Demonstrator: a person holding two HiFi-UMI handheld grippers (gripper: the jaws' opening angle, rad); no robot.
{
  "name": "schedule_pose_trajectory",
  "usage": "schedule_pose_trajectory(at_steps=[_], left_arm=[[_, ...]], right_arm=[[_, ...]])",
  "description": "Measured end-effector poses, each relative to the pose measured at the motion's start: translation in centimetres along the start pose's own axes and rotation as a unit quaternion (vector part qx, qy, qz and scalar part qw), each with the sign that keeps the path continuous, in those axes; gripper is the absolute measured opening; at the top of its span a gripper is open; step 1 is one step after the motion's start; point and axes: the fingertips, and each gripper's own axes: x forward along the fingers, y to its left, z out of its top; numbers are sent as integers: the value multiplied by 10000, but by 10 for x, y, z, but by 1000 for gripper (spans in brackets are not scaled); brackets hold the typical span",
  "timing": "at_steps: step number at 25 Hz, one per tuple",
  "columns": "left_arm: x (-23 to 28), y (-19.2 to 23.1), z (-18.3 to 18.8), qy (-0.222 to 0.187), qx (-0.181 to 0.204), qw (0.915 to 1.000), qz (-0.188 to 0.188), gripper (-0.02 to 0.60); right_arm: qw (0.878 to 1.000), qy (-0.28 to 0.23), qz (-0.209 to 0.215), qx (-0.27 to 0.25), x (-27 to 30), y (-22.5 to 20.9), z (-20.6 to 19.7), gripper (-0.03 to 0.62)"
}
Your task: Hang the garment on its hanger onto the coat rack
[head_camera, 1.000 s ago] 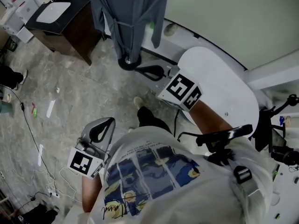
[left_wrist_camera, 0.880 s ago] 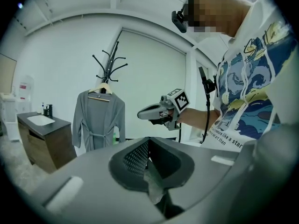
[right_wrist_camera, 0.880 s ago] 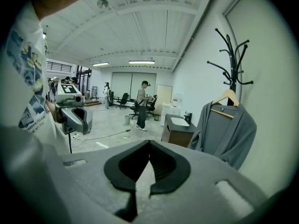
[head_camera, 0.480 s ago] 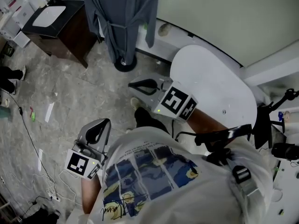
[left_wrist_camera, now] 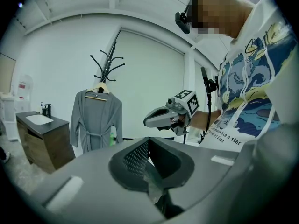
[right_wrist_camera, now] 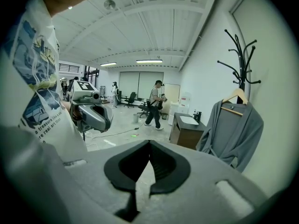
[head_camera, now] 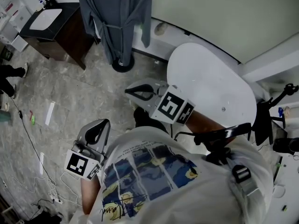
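The grey robe (head_camera: 114, 17) hangs on a wooden hanger (left_wrist_camera: 99, 88) from the black coat rack (left_wrist_camera: 110, 64), whose round base (head_camera: 122, 65) stands on the floor by the wall. In the right gripper view the robe (right_wrist_camera: 233, 129) and hanger (right_wrist_camera: 237, 97) are at the right, well away from the jaws. My right gripper (head_camera: 130, 91) is shut and empty, held in front of my body with its tip toward the rack. My left gripper (head_camera: 103, 124) is low at my left side, shut and empty.
A dark cabinet with a white sink (head_camera: 51, 20) stands left of the rack. To the right is a white oval table (head_camera: 210, 85). Cables and small litter lie on the floor at the left (head_camera: 32, 125). People (right_wrist_camera: 156, 101) walk far off in the room.
My right gripper has drawn back from the rack's base, leftward and closer to my body. The left gripper has stayed in place. The robe keeps hanging.
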Motion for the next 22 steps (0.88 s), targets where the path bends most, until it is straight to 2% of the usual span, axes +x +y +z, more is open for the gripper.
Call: schedule_pose_trajectory(at_steps=[22], left_arm=[[1,18,-6,47,-158,9998,-68,2]], right_arm=[[9995,203,200,-150,20,4,-2,1]])
